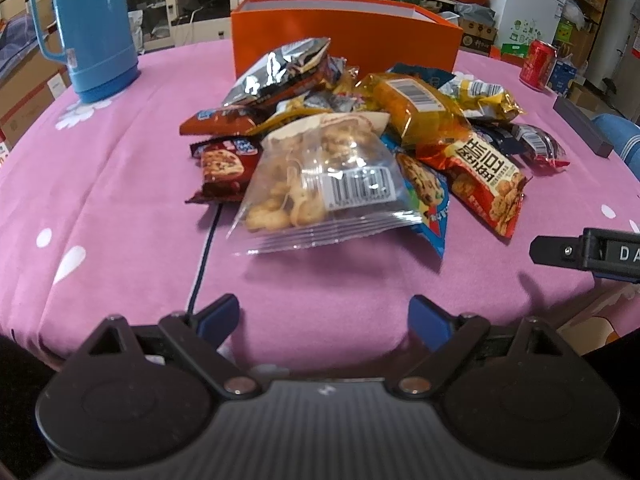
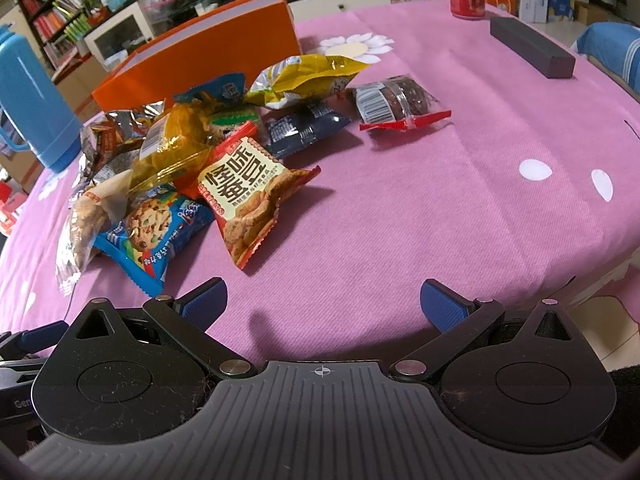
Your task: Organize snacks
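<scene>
My table (image 1: 120, 216) wears a pink cloth with white petal prints. In its middle lies a heap of snack packets (image 1: 340, 132), a clear bag of biscuits (image 1: 320, 188) nearest me. Just behind the heap stands an orange box (image 1: 344, 36). Far left stands a blue jug (image 1: 88, 28). Far right stands a red can (image 1: 537, 65), and nearer than it lies a dark block (image 1: 582, 130).

Snack pile (image 2: 208, 152) beside orange box (image 2: 208, 52); right gripper (image 2: 324, 304) fingers (image 2: 442, 306) apart
</scene>
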